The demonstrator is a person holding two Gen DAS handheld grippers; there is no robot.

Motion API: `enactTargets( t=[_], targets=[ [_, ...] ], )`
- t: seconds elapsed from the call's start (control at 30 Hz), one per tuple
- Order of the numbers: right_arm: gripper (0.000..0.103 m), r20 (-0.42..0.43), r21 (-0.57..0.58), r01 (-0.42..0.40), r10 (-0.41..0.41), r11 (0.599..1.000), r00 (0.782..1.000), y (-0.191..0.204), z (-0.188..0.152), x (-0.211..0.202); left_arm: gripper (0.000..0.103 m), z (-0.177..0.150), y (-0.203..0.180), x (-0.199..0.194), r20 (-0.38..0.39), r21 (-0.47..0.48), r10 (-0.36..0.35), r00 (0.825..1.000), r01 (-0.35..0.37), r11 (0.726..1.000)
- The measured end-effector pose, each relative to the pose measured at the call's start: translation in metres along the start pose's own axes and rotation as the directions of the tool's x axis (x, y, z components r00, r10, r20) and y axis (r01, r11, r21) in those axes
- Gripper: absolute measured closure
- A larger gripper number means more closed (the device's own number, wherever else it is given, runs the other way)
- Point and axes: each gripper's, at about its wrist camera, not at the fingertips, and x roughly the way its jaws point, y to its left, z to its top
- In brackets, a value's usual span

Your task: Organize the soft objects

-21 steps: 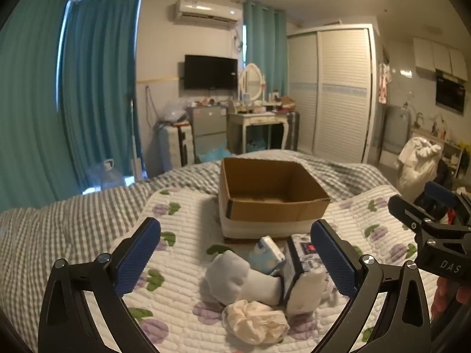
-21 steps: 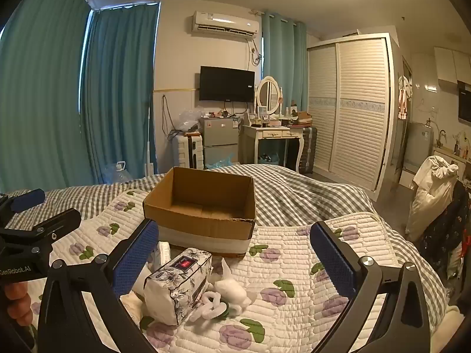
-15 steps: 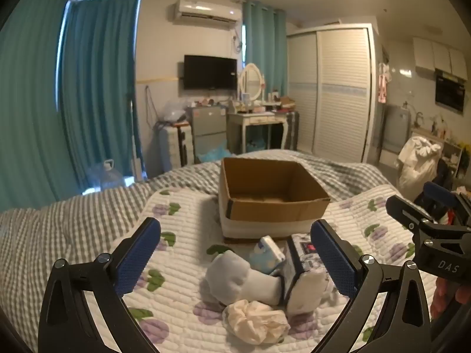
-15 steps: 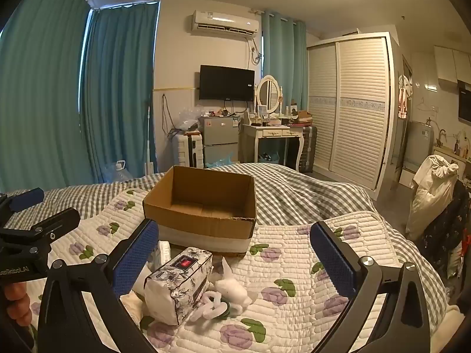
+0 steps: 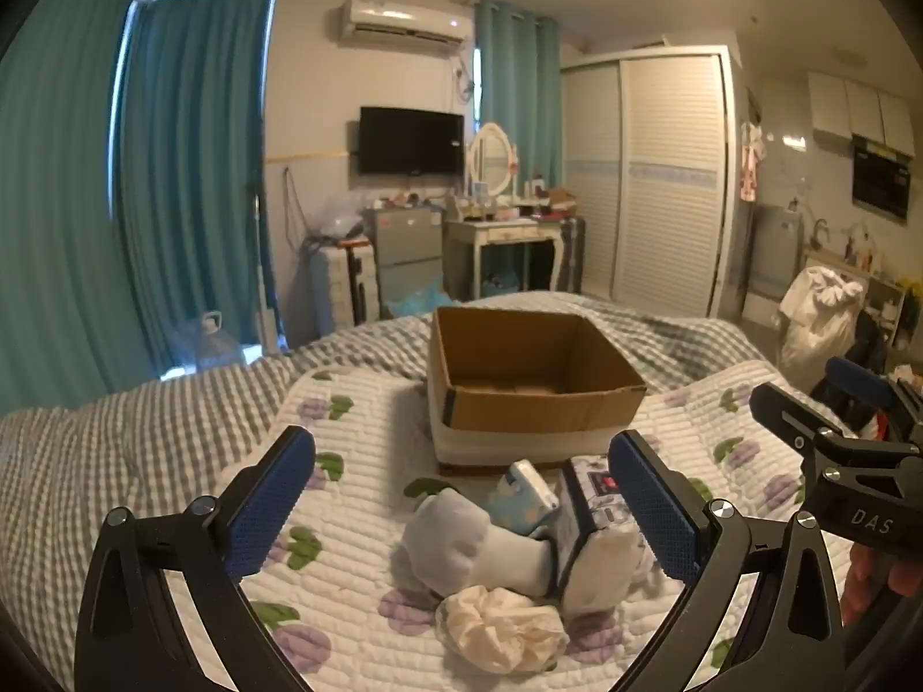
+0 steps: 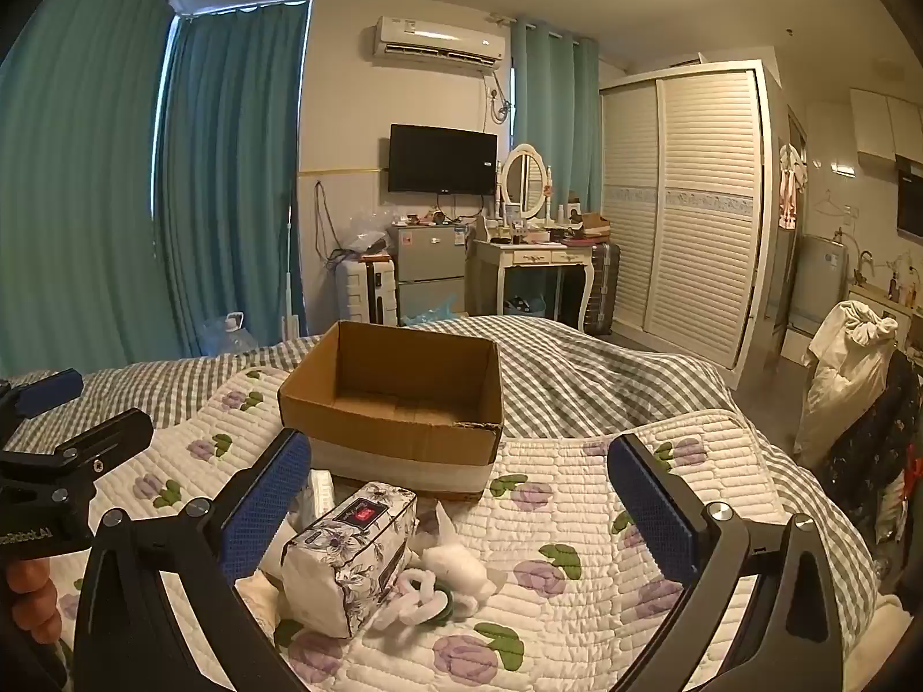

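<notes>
An open cardboard box point(image 5: 533, 372) point(image 6: 398, 389) sits on the quilted floral bedspread point(image 5: 357, 519). In front of it lies a heap of soft things: a white sock point(image 5: 473, 548), a cream scrunchie point(image 5: 499, 628), a floral tissue pack point(image 5: 588, 525) point(image 6: 349, 553), a small blue-dotted pack point(image 5: 522, 496) and a white fluffy toy point(image 6: 456, 562). My left gripper point(image 5: 461, 510) hangs open above the heap. My right gripper point(image 6: 461, 510) is open too, with the heap at its lower left. Each gripper shows at the edge of the other's view.
A grey checked blanket point(image 6: 588, 380) covers the bed beyond the box. Behind stand teal curtains point(image 5: 190, 202), a small fridge point(image 6: 430, 271), a dressing table point(image 6: 536, 265) and a white wardrobe point(image 6: 686, 202). A chair with clothes point(image 6: 854, 369) is at the right.
</notes>
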Motion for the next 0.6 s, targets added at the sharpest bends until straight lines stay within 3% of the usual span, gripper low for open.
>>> enactTargets(
  t=[0.6],
  targets=[
    [0.0, -0.009, -0.002, 0.002, -0.002, 1.0, 1.0, 0.0002, 0.0006, 0.0017, 0.0, -0.002, 0.0041, -0.0011, 0.002, -0.008, 0.004, 1.0, -0.004, 1.0]
  ],
)
